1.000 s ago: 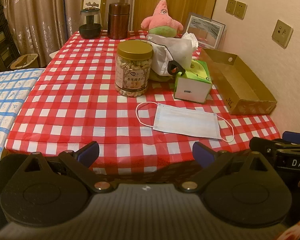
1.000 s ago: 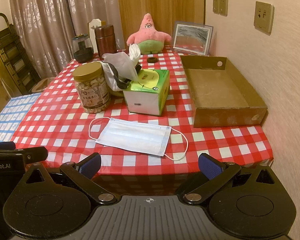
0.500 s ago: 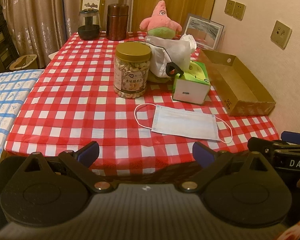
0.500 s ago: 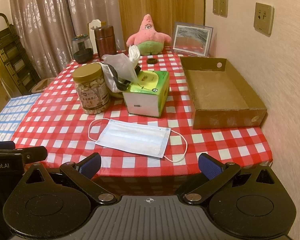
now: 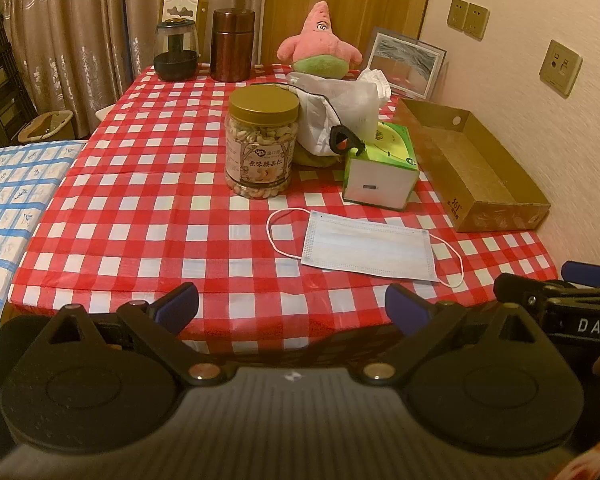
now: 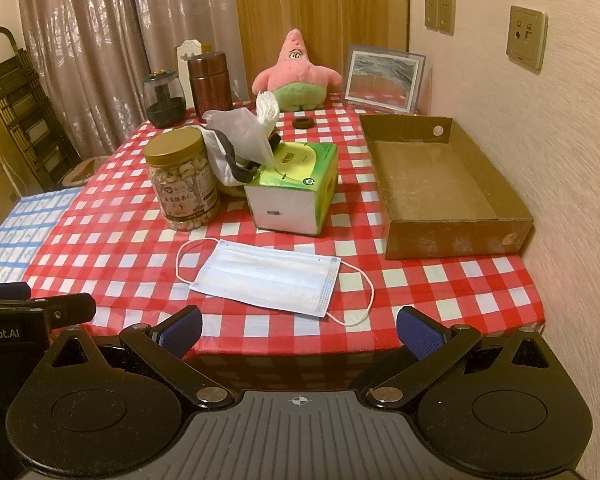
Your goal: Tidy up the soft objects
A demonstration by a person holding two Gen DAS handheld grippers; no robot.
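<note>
Both hand-held grippers, left (image 5: 291, 307) and right (image 6: 299, 331), hover wide open and empty off the counter's (image 6: 480, 292) near edge. The face mask (image 6: 266, 277) lies flat there; pinching its middle, not a loop, looks safest.

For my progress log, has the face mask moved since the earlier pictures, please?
No: the face mask lies just in front of the tissue box, exactly as earlier.

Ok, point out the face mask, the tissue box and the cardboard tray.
face mask (image 6: 266, 282), right wrist view, centre of pleated panel
tissue box (image 6: 288, 210), right wrist view, white front face
cardboard tray (image 6: 458, 240), right wrist view, near wall
</note>
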